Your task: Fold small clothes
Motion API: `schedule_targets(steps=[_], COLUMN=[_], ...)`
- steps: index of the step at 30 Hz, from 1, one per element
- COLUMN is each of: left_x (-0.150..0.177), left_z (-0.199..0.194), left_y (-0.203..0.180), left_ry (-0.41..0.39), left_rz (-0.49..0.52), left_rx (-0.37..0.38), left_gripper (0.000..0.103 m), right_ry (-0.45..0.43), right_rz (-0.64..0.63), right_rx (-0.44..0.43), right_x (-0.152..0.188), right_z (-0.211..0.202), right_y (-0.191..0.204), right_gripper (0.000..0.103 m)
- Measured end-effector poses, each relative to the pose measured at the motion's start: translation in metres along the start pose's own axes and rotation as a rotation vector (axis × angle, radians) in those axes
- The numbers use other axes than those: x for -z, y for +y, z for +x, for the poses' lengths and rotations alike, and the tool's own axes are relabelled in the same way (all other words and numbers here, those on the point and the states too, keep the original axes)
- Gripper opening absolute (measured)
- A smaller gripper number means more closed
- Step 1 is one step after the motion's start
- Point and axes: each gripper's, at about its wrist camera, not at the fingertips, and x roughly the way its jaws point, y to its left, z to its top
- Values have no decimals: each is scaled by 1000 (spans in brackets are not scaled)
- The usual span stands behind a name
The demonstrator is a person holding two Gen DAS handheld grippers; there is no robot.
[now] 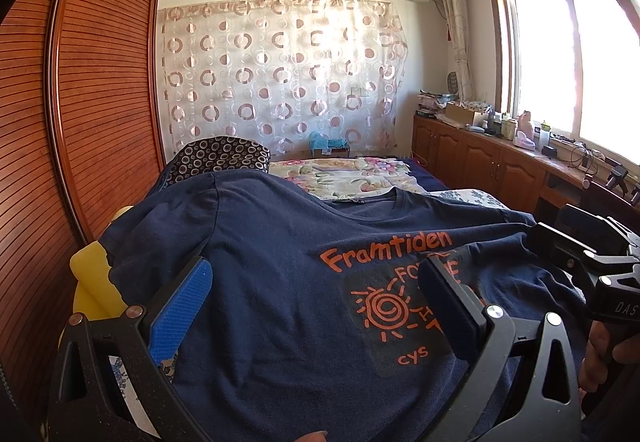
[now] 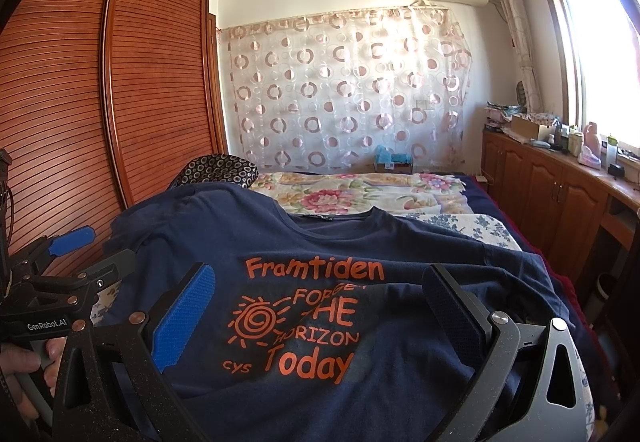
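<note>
A navy T-shirt [image 1: 280, 262] with orange print "Framtiden" lies front up on the bed, its collar [image 1: 362, 199] at the far end. Its left shoulder rides up over a raised hump. My left gripper [image 1: 316, 294] hovers open over the shirt's lower left part, the fabric lying between the wide-spread fingers. My right gripper [image 2: 318, 306] is open too, straddling the printed chest [image 2: 296, 322]. In the right wrist view the left gripper [image 2: 96, 250] shows at the left edge, held by a hand [image 2: 24, 362]. Neither gripper holds cloth.
A slatted wooden wardrobe [image 1: 100, 102] stands close on the left. A yellow cushion [image 1: 92, 278] and a circle-patterned pillow [image 1: 224, 158] lie beside the shirt. Floral bedding [image 2: 352, 194] covers the far bed. Wooden cabinets [image 2: 560, 186] with clutter run under the window on the right.
</note>
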Motion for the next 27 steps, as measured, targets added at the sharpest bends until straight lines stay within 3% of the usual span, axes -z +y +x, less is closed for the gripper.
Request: schedule_targets(steps=[15, 27], left_x=[-1, 8], left_z=[-1, 31], left_y=[3, 37], left_ry=[4, 106], left_rz=[-2, 5], left_rx=[0, -42], left_gripper=[103, 103], right_ry=[1, 84], right_rz=[1, -7], right_rx=[-2, -30], right_x=[0, 7], right_z=[1, 30], right_y=[0, -1], right_gripper=[103, 103])
